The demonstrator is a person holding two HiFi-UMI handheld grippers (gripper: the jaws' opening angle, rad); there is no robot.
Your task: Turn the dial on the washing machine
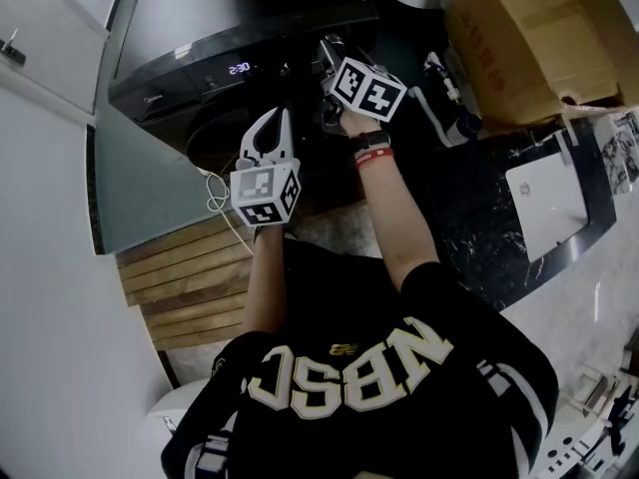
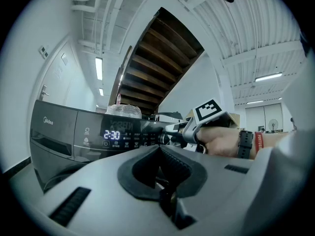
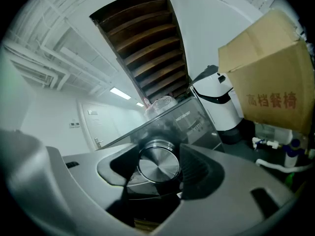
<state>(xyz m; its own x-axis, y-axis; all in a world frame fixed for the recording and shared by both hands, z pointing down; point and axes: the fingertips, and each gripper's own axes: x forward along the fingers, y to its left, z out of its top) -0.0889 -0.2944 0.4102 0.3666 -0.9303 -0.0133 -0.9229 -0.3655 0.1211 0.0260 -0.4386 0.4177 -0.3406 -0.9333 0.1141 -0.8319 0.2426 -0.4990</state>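
Now right tongs (image 3: 158, 150) clamp dial (image 3: 158, 167); left tongs (image 2: 159, 149) closed, clear of panel (image 2: 88, 132).

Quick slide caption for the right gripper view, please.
Right gripper jaws closed on the washing machine's silver dial, cardboard box at right.

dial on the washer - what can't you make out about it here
Head view: the right gripper covers the dial.
Left gripper view: the right gripper blocks the dial; icons by the display are too small.
Right gripper view: the dial face shows, but the jaws hide any setting marks round it.
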